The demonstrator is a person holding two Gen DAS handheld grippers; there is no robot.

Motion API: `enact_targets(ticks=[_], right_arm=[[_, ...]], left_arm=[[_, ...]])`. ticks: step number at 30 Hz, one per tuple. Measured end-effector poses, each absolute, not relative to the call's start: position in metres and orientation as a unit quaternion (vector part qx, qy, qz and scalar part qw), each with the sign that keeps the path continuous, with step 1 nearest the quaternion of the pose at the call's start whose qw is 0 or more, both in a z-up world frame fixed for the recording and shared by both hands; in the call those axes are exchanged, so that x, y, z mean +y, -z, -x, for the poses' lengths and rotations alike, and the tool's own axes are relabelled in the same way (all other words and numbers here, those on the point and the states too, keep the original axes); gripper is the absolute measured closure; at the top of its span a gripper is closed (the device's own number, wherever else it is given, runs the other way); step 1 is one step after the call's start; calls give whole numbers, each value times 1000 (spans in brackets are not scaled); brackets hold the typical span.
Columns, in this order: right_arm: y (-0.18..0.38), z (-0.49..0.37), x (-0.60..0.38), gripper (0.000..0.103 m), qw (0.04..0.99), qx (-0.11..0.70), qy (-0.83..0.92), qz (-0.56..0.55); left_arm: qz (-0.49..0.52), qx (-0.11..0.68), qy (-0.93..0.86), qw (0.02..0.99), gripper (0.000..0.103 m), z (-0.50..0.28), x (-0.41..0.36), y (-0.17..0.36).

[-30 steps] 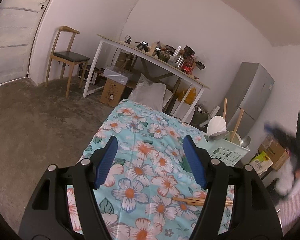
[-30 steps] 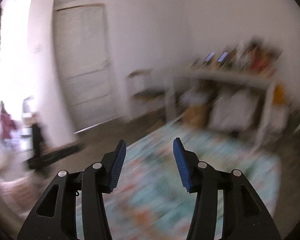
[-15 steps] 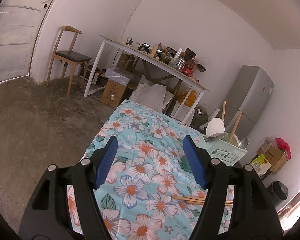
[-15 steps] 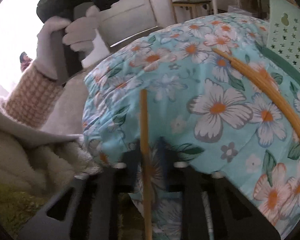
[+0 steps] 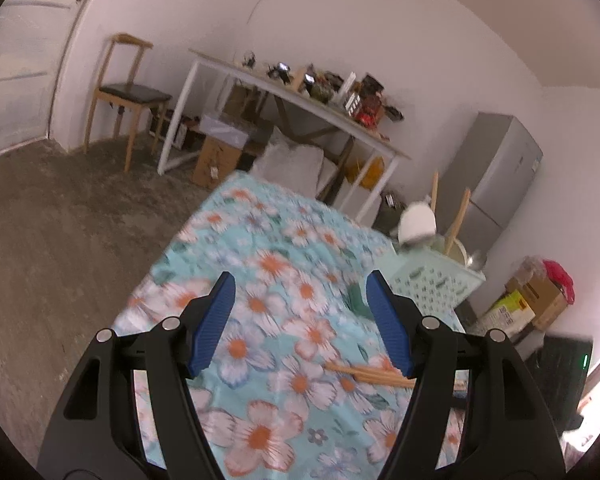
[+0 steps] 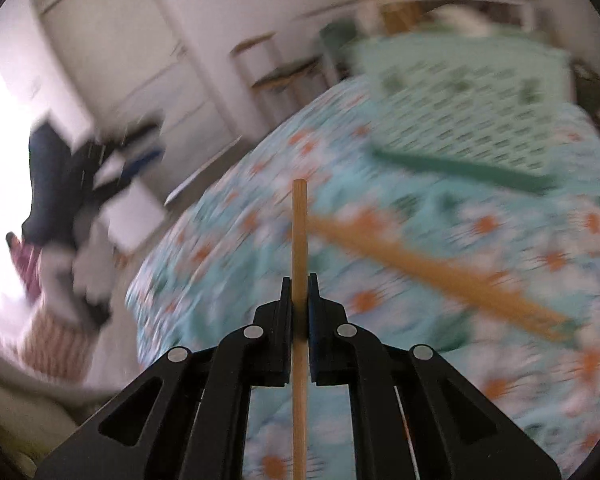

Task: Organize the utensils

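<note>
Leftmost in the left wrist view, a wooden chair (image 5: 126,94) stands against the white wall, and next to it a long white table (image 5: 300,100) carries a clutter of small items too small to name. Nearer, a table covered with a turquoise flowered cloth (image 5: 268,272) fills the middle. Above it hangs the left gripper (image 5: 300,312), its blue pads wide apart with nothing between them. Just past the right pad, a few wooden chopsticks (image 5: 364,374) lie flat on the cloth, partly hidden by the finger. Farther right, a pale green basket (image 5: 432,284) sits on the cloth's far right side, with wooden handles and a white ladle-like piece sticking up out of it. A grey fridge (image 5: 496,176) stands behind it.

Seen from the right wrist, the frame is blurred. At far left a person's gloved hand (image 6: 84,264) grips the other tool. In the middle, the right gripper (image 6: 299,280) is clenched on a single chopstick (image 6: 299,236), which runs straight up between the pads and sticks out past the tips. To its right more chopsticks lie on the cloth as an orange streak, with the basket beyond.
</note>
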State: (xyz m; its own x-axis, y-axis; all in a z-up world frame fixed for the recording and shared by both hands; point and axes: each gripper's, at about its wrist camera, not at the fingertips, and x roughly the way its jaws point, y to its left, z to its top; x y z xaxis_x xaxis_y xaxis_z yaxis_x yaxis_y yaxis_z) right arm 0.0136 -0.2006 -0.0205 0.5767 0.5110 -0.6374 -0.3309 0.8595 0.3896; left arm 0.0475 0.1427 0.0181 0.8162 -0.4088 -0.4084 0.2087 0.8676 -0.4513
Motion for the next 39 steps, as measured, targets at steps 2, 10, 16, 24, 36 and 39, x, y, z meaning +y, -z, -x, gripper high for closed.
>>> enact_targets(ticks=[2,10,16,24,36,39], right_arm=[[12,-15,-223,96,893,370,-211,-143],[5,-17,-268,96,905,303,-167,-249],[16,-21,-265,96,901,307,-171,-253],[26,-24,-275,96,896,311,-172,-266],[34,-23,-282,96,892,309,-172,-280],[32,-20,-283,96,894,306,-168,-280]], left_arm=[[192,270,173,928,39,-50,130,-12],[231,393,234,859,46,-68,79,35],[357,474,239,768,49,-94,75,79],[453,485,211,717,49,-115,76,100],[472,501,153,709,73,-132,62,107],[482,500,149,704,87,-131,67,112]])
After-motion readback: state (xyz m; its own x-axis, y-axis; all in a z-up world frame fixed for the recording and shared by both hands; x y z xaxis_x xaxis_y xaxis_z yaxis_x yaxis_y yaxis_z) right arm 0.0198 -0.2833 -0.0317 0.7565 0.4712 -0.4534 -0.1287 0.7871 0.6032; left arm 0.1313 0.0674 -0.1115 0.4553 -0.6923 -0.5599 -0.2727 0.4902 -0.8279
